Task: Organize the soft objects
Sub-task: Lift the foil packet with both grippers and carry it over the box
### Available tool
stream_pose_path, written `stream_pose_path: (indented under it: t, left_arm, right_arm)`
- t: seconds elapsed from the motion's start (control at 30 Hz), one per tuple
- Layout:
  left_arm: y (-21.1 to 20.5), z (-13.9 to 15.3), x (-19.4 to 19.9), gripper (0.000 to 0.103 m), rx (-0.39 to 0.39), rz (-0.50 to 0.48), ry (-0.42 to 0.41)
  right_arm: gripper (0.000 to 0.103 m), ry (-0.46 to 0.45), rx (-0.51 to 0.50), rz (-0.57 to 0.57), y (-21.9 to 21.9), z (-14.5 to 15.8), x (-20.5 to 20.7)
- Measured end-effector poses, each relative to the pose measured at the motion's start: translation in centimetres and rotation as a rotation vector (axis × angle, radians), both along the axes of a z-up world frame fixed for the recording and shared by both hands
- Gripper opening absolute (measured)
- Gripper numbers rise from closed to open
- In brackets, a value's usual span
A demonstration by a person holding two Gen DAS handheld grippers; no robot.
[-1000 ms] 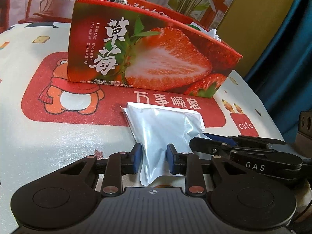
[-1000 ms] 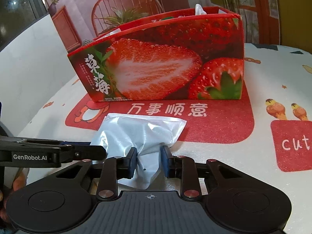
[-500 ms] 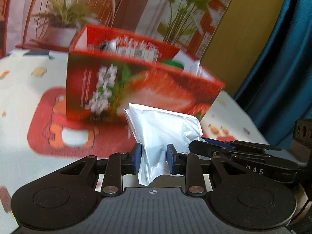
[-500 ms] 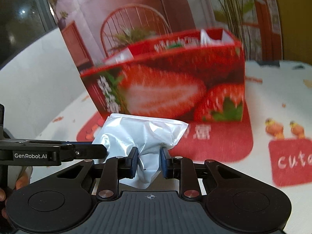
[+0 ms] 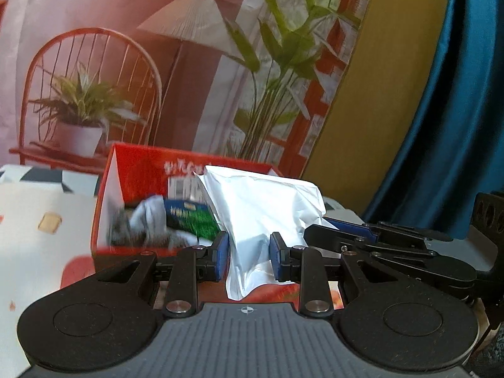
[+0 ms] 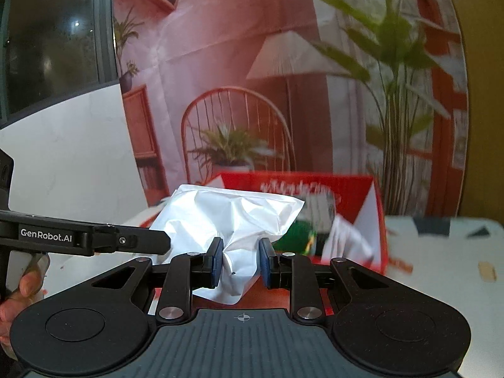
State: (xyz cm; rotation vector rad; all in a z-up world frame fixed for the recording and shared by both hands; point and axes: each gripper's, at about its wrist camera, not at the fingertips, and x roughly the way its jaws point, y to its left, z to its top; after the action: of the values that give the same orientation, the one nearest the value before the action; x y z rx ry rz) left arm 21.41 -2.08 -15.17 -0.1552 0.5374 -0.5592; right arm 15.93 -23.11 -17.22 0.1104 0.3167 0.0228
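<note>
Both grippers had lifted the pouch (image 5: 261,208) off the tablecloth (image 5: 34,245), where it lay a second before, to the level of the box (image 5: 138,170) rim at mid-frame. The left gripper (image 5: 249,253) was clamped on its near edge, the right gripper (image 6: 241,256) likewise on the other end. The open box, already holding packets (image 5: 189,219), now sat behind and below, so dropping the pouch in looked next.

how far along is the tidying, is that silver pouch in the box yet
Not yet. Done: the red box already holds a green packet and some pale soft things. In hand: the left gripper and right gripper both pinch the silver pouch, held in the air near the box's open top. Left: lowering it in and letting go.
</note>
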Motion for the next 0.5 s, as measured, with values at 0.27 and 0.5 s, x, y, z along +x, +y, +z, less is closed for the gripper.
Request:
stream_pose_path:
  t: [0.27,0.5]
  left_arm:
    - [-0.5,0.5,5.8,0.030,-0.038,0.044,0.058]
    - [-1.1,-1.1,10.1,0.030,0.000,0.061,0.138]
  right_arm:
    - [0.022,0.009,-0.021,0.015,-2.3,1.7,6.5]
    - [0.022,0.081,-0.003,0.002,-4.1,0.3,11.0]
